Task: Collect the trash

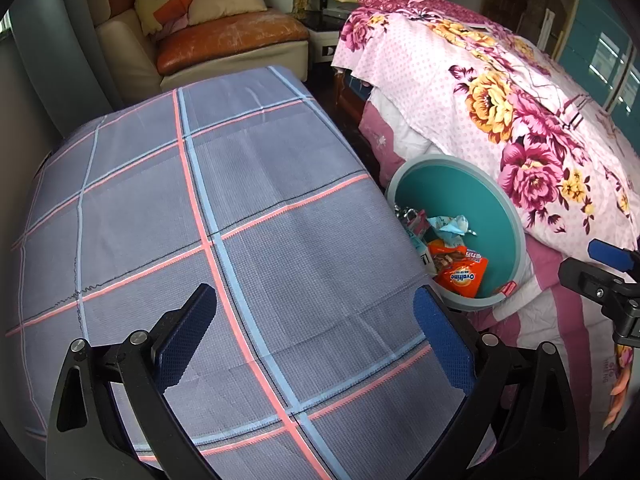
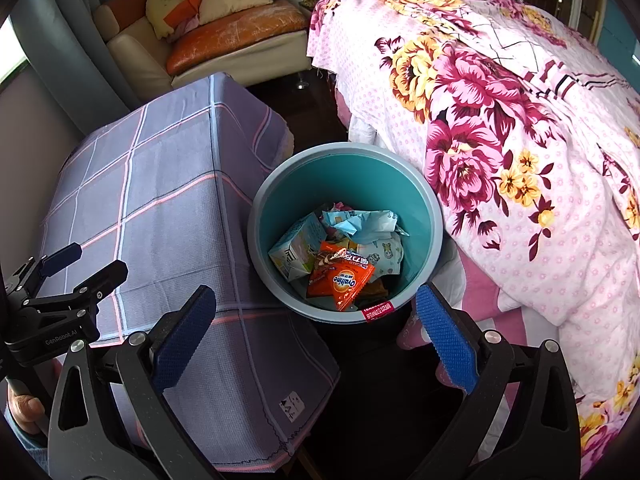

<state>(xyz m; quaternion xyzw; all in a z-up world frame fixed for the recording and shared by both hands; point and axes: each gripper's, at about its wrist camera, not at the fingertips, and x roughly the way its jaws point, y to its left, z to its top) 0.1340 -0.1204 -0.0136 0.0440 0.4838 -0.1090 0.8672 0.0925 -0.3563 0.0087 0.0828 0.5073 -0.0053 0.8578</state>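
Left gripper point(image 1: 314, 334): fingers spread wide apart with nothing between them, poised over the checked cloth; it also shows at the left edge of the right wrist view.
Right gripper point(image 2: 316, 334): fingers likewise wide apart and empty, poised over the dark floor just in front of the bin.
Hand point(image 2: 24, 408): partly in view at the lower left edge, gripping the left gripper's handle.
Table point(image 1: 224, 216): covered by a grey-purple cloth with pink and pale blue lines, its top bare.
Bin point(image 2: 260, 216): a teal round bucket on the floor, between the table and the bed.
Trash point(image 2: 340, 256): inside the bin, an orange Ovaltine packet point(image 2: 346, 280) on top of a small carton and crumpled pale blue wrappers.
Bed point(image 2: 500, 128): right of the bin, under a pink flowered quilt.
Sofa point(image 1: 224, 44): farthest back, with an orange seat and cushions.
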